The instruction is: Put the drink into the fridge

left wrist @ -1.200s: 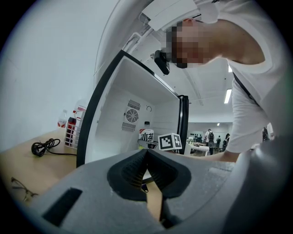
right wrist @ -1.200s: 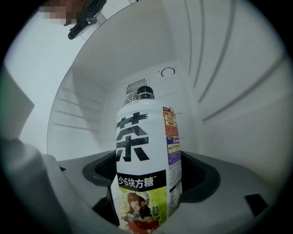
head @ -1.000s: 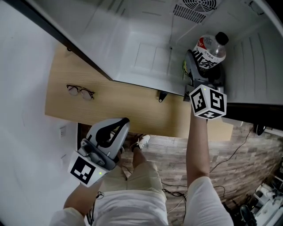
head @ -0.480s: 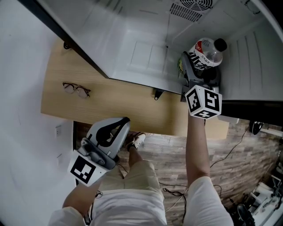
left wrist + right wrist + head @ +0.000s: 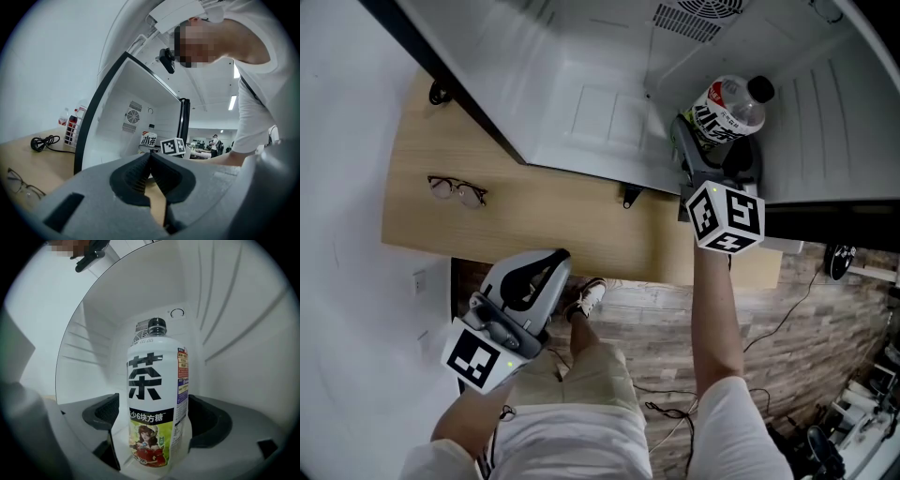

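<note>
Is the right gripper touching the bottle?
Apart. Right gripper view: the right gripper has its jaws opening, with gaps either side of the bottle.

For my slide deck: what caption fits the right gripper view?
The right gripper is opening its jaws around the upright clear plastic tea bottle with black cap, set inside the white fridge.

The clear plastic drink bottle (image 5: 152, 399) showed a large black "茶" and, just beneath it, white-on-black "少6块方糖"; its smaller print was unreadable.
</note>
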The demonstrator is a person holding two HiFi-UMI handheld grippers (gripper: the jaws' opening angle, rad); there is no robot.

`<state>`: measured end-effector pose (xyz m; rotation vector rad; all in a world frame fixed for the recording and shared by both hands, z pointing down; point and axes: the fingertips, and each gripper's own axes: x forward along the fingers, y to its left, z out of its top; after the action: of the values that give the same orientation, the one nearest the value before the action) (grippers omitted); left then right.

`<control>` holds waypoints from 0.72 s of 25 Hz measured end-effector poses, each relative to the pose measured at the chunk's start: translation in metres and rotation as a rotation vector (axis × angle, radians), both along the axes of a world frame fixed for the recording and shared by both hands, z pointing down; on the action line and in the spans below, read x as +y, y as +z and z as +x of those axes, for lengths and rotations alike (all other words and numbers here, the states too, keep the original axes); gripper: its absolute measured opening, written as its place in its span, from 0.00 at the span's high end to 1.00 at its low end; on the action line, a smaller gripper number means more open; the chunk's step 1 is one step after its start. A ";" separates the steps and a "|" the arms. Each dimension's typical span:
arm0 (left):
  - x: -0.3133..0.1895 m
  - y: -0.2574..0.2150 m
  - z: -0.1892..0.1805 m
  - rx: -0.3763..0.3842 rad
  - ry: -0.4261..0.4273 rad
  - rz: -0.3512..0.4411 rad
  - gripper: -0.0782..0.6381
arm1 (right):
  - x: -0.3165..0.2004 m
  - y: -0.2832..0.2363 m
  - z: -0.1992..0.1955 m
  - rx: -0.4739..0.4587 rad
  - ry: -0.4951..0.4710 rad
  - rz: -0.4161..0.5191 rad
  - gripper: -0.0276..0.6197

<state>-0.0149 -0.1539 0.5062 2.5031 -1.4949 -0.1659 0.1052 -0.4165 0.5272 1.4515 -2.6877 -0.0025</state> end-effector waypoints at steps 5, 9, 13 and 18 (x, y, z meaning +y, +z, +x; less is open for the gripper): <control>0.006 -0.001 -0.004 0.002 0.023 0.001 0.87 | 0.007 -0.006 0.003 -0.026 0.032 -0.008 0.28; 0.012 0.000 -0.011 0.005 0.048 -0.001 0.87 | 0.018 -0.008 0.003 -0.025 0.056 -0.014 0.28; 0.020 -0.001 -0.018 0.009 0.081 0.001 0.87 | 0.031 -0.012 0.005 -0.026 0.093 -0.009 0.30; 0.028 -0.005 -0.033 0.005 0.118 0.015 0.87 | 0.052 -0.020 0.016 -0.036 0.163 -0.012 0.36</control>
<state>-0.0479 -0.1262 0.5008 2.5912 -1.3441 -0.1643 0.1212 -0.3648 0.5069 1.6777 -2.5830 0.0513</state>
